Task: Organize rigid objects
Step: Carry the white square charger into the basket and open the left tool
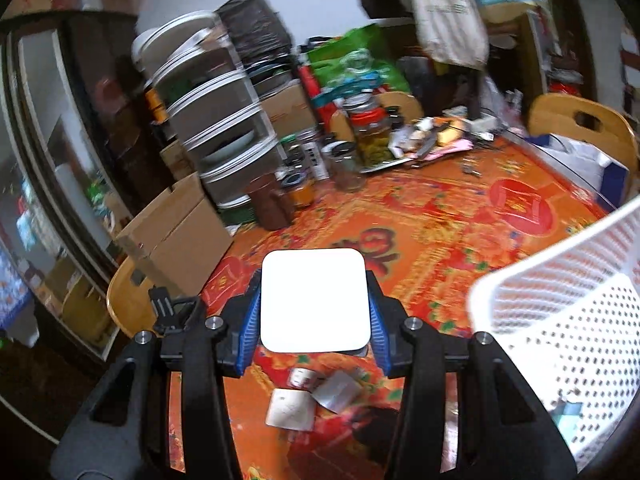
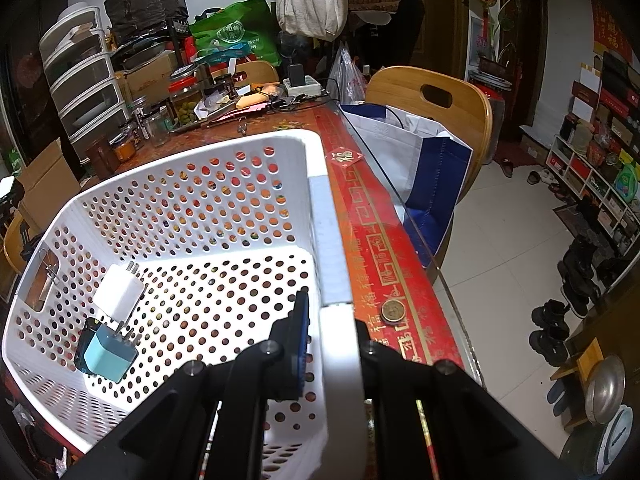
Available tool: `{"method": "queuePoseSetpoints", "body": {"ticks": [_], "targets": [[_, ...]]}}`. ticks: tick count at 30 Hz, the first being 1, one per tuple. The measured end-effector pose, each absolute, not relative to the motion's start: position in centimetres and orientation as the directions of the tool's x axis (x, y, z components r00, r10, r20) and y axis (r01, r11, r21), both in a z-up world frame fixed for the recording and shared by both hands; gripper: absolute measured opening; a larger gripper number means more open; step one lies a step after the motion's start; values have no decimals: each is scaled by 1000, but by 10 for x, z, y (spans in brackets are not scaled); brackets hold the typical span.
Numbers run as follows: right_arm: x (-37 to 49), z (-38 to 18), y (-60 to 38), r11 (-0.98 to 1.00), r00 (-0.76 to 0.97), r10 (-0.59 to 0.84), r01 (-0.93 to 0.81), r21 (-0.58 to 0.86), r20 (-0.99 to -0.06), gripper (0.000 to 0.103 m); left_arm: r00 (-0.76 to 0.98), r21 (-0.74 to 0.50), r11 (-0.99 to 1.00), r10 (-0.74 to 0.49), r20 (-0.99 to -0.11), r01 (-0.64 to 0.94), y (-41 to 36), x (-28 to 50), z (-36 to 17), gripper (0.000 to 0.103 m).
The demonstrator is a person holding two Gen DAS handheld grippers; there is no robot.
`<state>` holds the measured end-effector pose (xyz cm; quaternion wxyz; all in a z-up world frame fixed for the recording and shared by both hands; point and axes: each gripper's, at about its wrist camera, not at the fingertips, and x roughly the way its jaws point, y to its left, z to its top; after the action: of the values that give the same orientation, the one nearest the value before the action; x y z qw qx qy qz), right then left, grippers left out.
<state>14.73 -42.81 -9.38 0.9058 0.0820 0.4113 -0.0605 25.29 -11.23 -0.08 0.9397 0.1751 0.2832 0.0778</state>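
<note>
Cluttered red tablecloth (image 1: 440, 216); left tool (image 1: 314, 300) clamping white square block (image 1: 314, 300), right tool (image 2: 332, 344) pinched on basket (image 2: 336, 240) rim

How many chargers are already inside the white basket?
2: a white charger by the left wall of the basket and a light-blue charger just below it. The near corner of the floor is hidden behind the right gripper.

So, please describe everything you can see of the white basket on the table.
The white basket looks like plastic, with round holes through its walls and floor and a smooth solid rim. It stands upright on the orange-red tablecloth, near the table's edge. Inside lie a white charger and a pale blue charger, prongs visible. The right tool is shut on its near rim, one finger inside, one outside.
</note>
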Motion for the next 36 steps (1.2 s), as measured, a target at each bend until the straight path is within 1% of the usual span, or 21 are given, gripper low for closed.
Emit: {"method": "queuePoseSetpoints", "body": {"ticks": [6, 8, 10, 12, 13, 15, 20, 24, 27, 30, 32, 33, 36], "targets": [[147, -93, -427, 979, 655, -39, 176, 102, -754, 8, 821, 431, 891, 138, -554, 141, -182, 226, -2, 43], [148, -93, -427, 979, 656, -35, 174, 106, -754, 8, 810, 462, 866, 124, -573, 194, -206, 220, -7, 43], [148, -94, -428, 979, 657, -33, 174, 108, -753, 8, 785, 498, 825, 114, -609, 267, -235, 218, -18, 43], [147, -94, -429, 979, 658, -31, 172, 111, -753, 8, 736, 508, 786, 103, -669, 352, -259, 218, -30, 43], [147, -94, -428, 979, 658, -28, 172, 114, -752, 8, 705, 510, 763, 103, -702, 397, -272, 218, -38, 43], [147, -94, -429, 979, 659, -23, 169, 118, -752, 8, 667, 511, 733, 106, -738, 449, -290, 219, -49, 43], [146, -94, -429, 979, 659, -20, 167, 120, -751, 8, 648, 550, 687, 151, -747, 474, -310, 218, -68, 43], [146, -94, -428, 979, 659, -21, 166, 118, -752, 8, 568, 527, 653, 176, -804, 544, -312, 228, -89, 43], [146, -94, -428, 979, 660, -20, 165, 119, -751, 8, 490, 479, 647, 182, -852, 593, -313, 234, -108, 43], [146, -95, -428, 980, 659, -20, 163, 116, -752, 8, 437, 446, 646, 189, -879, 619, -312, 237, -121, 44], [146, -95, -427, 980, 659, -20, 161, 115, -752, 8, 424, 421, 659, 167, -890, 624, -308, 239, -121, 44], [146, -95, -427, 980, 659, -20, 162, 115, -752, 8, 422, 421, 656, 168, -891, 627, -308, 239, -122, 45], [146, -95, -427, 979, 658, -20, 164, 117, -752, 8, 409, 402, 647, 150, -900, 647, -306, 239, -123, 59]]}}
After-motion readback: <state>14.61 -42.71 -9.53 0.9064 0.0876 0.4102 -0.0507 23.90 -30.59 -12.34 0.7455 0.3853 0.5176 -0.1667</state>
